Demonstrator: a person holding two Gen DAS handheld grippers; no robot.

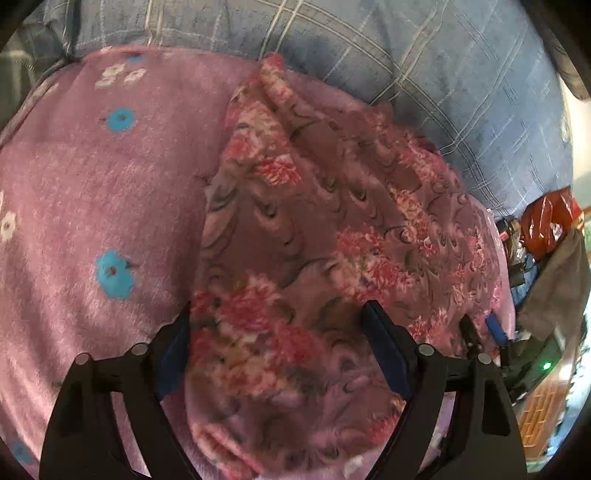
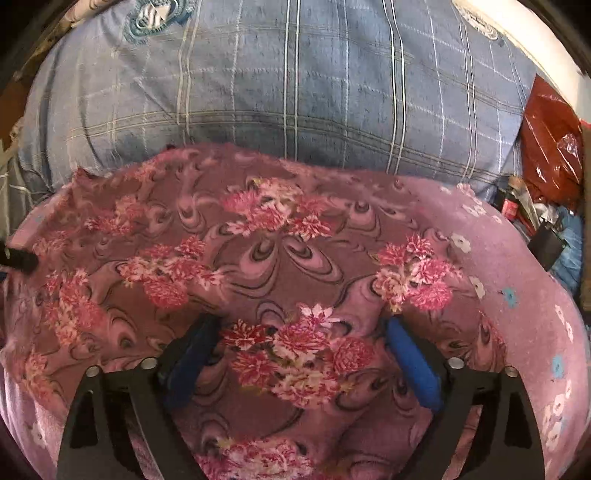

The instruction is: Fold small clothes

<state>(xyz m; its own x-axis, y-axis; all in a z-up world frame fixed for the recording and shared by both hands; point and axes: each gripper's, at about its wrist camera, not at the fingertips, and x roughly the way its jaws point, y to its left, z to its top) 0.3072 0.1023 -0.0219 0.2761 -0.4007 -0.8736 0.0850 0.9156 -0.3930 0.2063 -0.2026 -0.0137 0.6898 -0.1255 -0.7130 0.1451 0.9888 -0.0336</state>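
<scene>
Both tongs (image 1: 277, 314) (image 2: 301, 325) gape just above the floral garment (image 2: 258, 258).

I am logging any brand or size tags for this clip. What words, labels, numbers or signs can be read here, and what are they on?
No text can be read in either view.
Round blue-and-white emblem on the blue plaid bedding: a design, no legible letters.
Round mark at the bedding's upper right: too blurred to read.
Red label on a small dark item beside the red plastic bag: too small to read.
Pink floral fleece garment: no visible tag.
</scene>
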